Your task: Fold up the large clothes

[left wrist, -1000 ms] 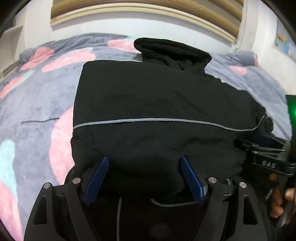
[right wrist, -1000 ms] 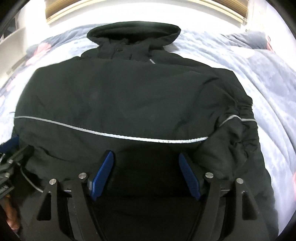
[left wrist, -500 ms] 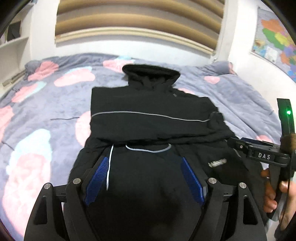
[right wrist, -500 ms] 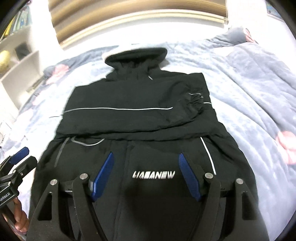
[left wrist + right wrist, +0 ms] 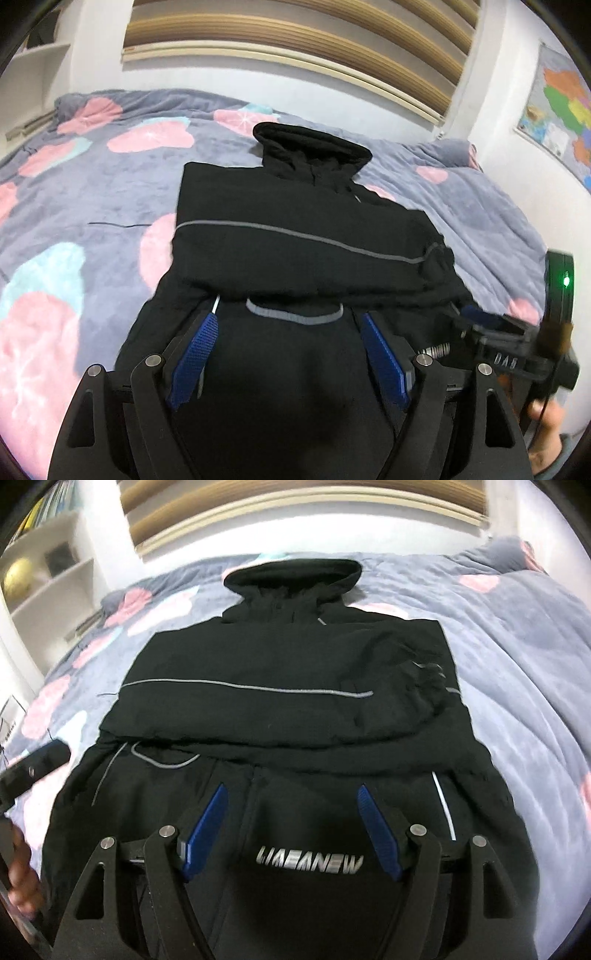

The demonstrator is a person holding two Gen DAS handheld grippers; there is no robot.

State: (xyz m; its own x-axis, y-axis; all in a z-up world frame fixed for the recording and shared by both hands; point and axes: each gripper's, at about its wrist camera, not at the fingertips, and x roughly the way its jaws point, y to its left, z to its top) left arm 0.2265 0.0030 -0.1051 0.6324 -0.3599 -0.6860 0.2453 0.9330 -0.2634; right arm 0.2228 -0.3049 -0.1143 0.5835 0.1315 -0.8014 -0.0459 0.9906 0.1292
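A large black hooded jacket (image 5: 295, 229) lies on the bed with its sleeves folded across the chest and its hood toward the headboard. It also shows in the right wrist view (image 5: 288, 672), where a silver logo (image 5: 310, 864) sits on the near hem part. My left gripper (image 5: 288, 332) is open and empty over the near left part of the jacket. My right gripper (image 5: 291, 805) is open and empty over the near middle, just above the logo. The right gripper also shows in the left wrist view (image 5: 517, 343).
The bed is covered by a grey-blue blanket (image 5: 92, 206) with pink and teal blotches. A wooden headboard (image 5: 295, 40) and a white wall stand behind. White shelves (image 5: 44, 576) stand at the left. A map (image 5: 561, 107) hangs at the right.
Both grippers have pulled back and up from the jacket, from close over the folded sleeves to the near hem. Both stayed open and empty.
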